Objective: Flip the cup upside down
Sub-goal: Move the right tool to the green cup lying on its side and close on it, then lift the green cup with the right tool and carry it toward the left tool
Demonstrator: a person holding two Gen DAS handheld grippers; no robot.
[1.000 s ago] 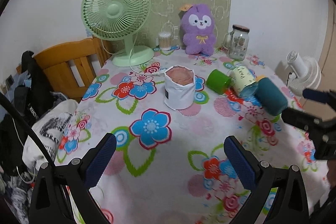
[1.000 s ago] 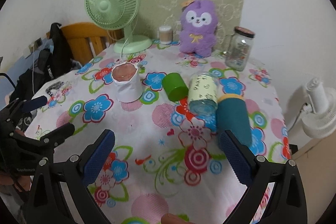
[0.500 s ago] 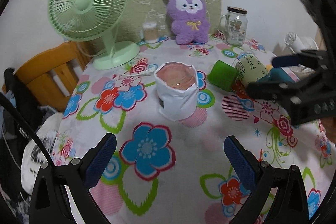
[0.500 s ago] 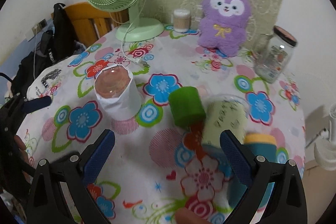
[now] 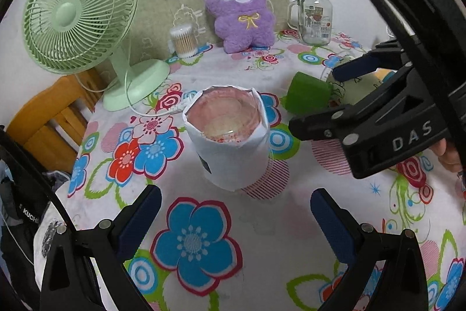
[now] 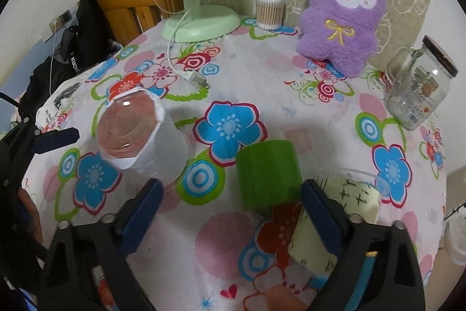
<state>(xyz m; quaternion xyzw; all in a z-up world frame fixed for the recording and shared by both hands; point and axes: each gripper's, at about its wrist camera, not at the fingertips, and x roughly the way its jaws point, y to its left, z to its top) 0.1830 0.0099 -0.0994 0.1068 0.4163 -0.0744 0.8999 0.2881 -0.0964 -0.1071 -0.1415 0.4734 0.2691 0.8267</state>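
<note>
Both hand-held grippers neared the cup (image 5: 230,136); right one (image 5: 343,95) reads "DAS".

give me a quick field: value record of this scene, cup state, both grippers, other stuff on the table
cup: paper-wrapped cup standing upright, mouth up, on the floral tablecloth
left gripper: open, in front of the cup, not touching it
right gripper: open, empty, near the green cup
green cup: lying on its side, right of the paper-wrapped cup
bottle: patterned bottle lying beside the green cup
back of table: green fan, purple plush, glass jar, cotton swab tub
task status: not yet flipped
</note>
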